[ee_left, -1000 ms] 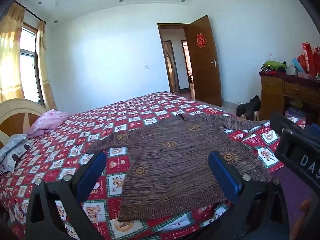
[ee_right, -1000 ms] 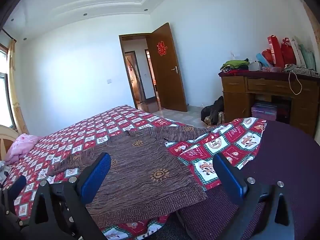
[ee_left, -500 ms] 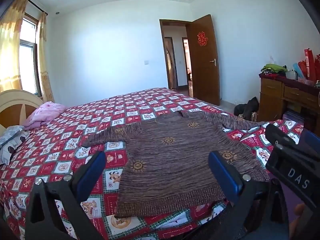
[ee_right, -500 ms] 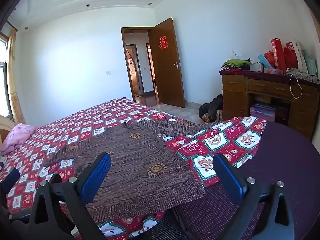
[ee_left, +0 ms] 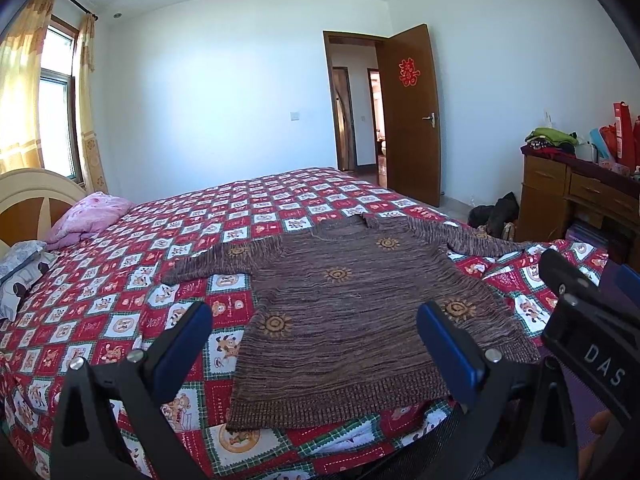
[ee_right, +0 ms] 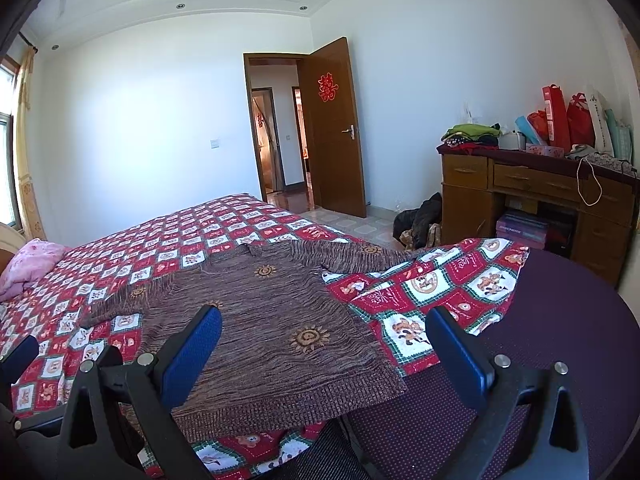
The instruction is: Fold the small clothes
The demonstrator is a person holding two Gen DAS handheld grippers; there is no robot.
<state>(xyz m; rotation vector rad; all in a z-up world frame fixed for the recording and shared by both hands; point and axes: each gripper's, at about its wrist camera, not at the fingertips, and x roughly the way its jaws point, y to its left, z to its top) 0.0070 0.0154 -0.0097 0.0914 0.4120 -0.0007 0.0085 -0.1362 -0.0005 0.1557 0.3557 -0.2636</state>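
Sweater flat on bed, sleeves spread, hem at near edge; left gripper wide open, holding nothing, above hem; right gripper same, wide open, empty, over sweater's right side; neither touches fabric; pillow by headboard.

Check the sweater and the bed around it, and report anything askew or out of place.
Nothing much stands out. The brown sweater lies flat on the checked quilt, sleeves spread. One oddity: the quilt's near corner is pulled back, baring a purple surface. Both the left gripper and right gripper are open and hold nothing.
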